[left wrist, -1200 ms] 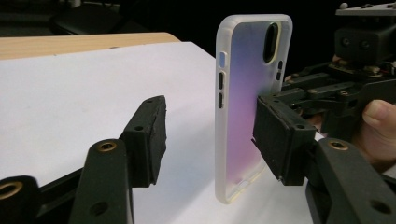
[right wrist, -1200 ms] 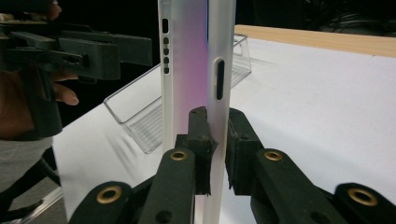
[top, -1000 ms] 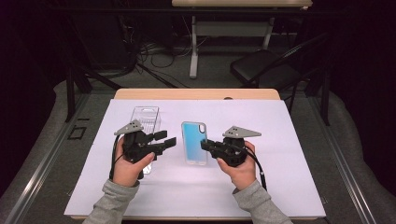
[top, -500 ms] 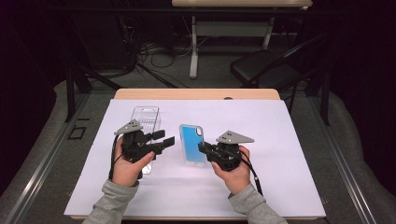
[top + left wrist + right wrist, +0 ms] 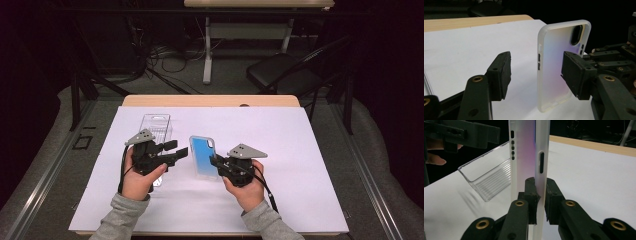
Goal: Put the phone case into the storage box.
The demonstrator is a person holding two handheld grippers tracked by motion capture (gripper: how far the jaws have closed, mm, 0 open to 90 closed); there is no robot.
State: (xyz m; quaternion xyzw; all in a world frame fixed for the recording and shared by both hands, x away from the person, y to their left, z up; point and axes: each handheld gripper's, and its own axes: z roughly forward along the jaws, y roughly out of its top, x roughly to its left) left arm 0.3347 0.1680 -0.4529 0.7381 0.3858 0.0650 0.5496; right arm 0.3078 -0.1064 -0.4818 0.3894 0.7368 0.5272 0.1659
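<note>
A translucent phone case with a blue sheen sits mid-table, open side up. My right gripper is shut on its right long wall. The right gripper view has both jaws pinched on that wall, and the case rises ahead of them. My left gripper is open just left of the case, pointing at it. In the left gripper view the case stands beyond the open gap of the left gripper, apart from both pads, with the right gripper behind it.
A clear plastic box lies behind my left hand, also seen as the clear box in the right gripper view. A white sheet covers the wooden table. A dark chair stands beyond the far edge.
My right gripper has shifted a little left and toward me at the case's edge. The left gripper has hardly moved.
</note>
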